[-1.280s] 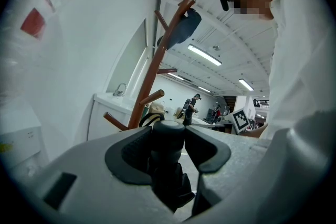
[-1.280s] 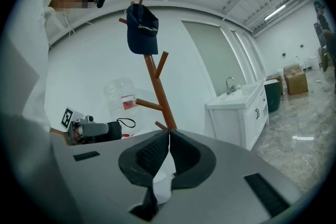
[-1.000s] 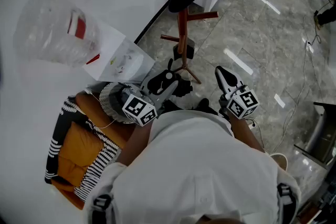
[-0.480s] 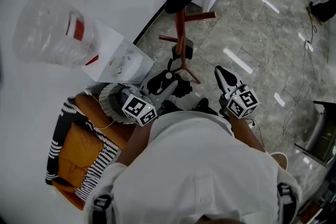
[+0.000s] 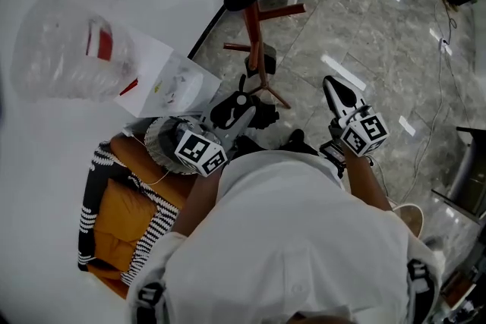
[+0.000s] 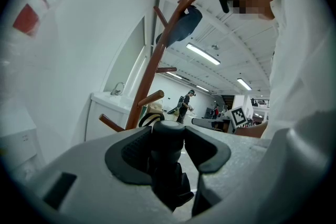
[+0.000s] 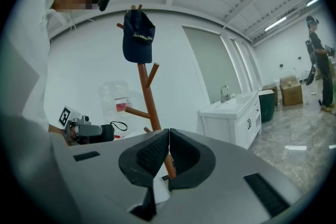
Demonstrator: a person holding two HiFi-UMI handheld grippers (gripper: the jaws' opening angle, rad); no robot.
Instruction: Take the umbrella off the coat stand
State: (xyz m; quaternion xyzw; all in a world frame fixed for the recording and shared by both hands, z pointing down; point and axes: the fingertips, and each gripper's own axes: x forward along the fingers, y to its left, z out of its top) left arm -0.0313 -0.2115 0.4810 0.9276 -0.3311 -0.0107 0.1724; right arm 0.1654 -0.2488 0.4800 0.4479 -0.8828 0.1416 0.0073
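My left gripper point(image 5: 240, 105) point(image 6: 169, 139) is shut on the folded black umbrella point(image 5: 263, 117) point(image 6: 168, 170), whose round end stands between the two pads. It holds the umbrella level, a little in front of the red-brown wooden coat stand point(image 5: 254, 49) point(image 6: 153, 73) and apart from it. In the right gripper view the umbrella point(image 7: 97, 132) shows at the left, clear of the coat stand point(image 7: 149, 97). A dark cap point(image 7: 138, 35) point(image 6: 184, 23) hangs on the stand's top. My right gripper point(image 5: 335, 89) point(image 7: 168, 139) is shut with nothing in it, off to the right over the floor.
A clear plastic water bottle point(image 5: 68, 57) stands by the white wall at the left. Below my left arm is a seat with an orange cushion and striped cloth point(image 5: 114, 216). A white sink cabinet point(image 7: 236, 113) stands behind the coat stand. Grey marble floor point(image 5: 380, 49) lies to the right.
My right gripper has moved up and to the right in the head view. The left gripper still holds the umbrella in the same place.
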